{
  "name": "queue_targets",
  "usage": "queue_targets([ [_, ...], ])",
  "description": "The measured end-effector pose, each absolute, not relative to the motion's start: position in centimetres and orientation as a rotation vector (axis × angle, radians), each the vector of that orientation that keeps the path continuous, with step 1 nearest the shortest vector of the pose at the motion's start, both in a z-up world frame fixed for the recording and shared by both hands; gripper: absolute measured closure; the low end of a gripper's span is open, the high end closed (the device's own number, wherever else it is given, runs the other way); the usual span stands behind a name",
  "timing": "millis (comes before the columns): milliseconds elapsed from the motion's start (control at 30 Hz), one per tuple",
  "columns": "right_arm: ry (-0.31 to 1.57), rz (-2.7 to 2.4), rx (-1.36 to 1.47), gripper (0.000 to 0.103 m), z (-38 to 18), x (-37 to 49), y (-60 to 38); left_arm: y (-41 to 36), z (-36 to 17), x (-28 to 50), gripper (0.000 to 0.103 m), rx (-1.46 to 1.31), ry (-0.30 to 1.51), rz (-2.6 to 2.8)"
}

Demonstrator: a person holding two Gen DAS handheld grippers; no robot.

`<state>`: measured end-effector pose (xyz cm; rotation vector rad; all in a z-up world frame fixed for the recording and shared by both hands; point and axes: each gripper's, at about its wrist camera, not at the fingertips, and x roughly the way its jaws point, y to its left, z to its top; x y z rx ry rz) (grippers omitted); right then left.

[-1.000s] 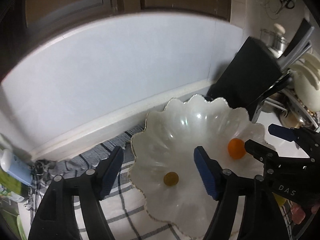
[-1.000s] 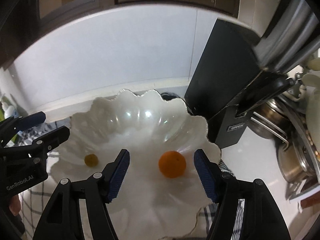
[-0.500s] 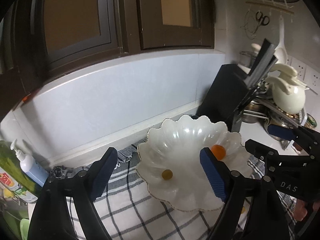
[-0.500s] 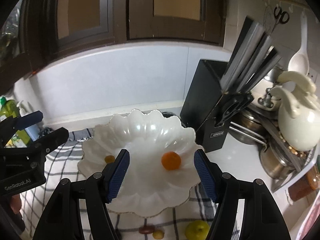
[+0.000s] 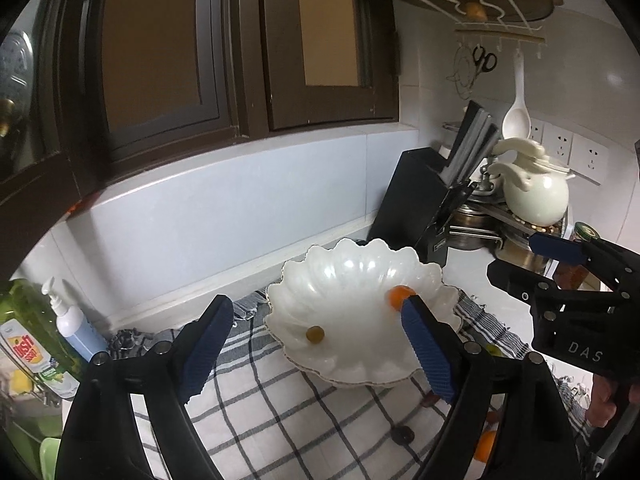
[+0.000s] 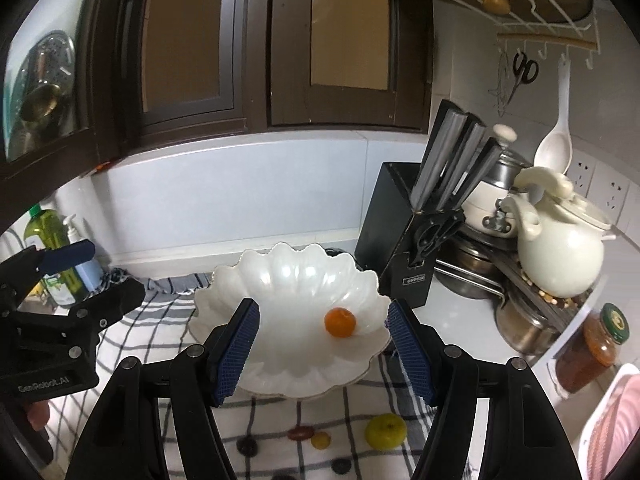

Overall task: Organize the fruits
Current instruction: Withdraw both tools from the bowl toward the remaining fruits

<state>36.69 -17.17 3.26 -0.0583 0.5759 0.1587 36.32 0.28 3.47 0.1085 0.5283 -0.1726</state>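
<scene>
A white scalloped bowl stands on a checked cloth. In it lie a small orange and a small olive-brown fruit. My left gripper hovers open in front of and above the bowl, with nothing between its fingers. My right gripper is also open and empty, level with the orange but drawn back from it. Loose on the cloth in front of the bowl are a yellow-green fruit, several small dark and red fruits and an orange one.
A black knife block stands right of the bowl, with pots and a cream teapot behind it. A jar sits at the far right. Soap bottles stand at the left. The wall and dark cabinets are close behind.
Both grippers have pulled back and up from the bowl, which now looks smaller and farther. The left jaws stand wider. Loose fruits on the cloth have come into view.
</scene>
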Motion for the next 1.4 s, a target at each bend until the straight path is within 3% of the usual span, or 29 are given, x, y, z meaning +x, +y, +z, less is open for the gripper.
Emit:
queue_targets([
  [667,0.583,0.14,-0.055,0.035,1.7,29.7,-18.0,-0.5,1.8,30.4,0.015,0.159,0.523,-0.225],
  [1400,0.712,0.098,-0.061,0.035,-3.4,26.1,-17.7,-1.3,-3.0,28.5,0.016,0.225,0.593,-0.303],
])
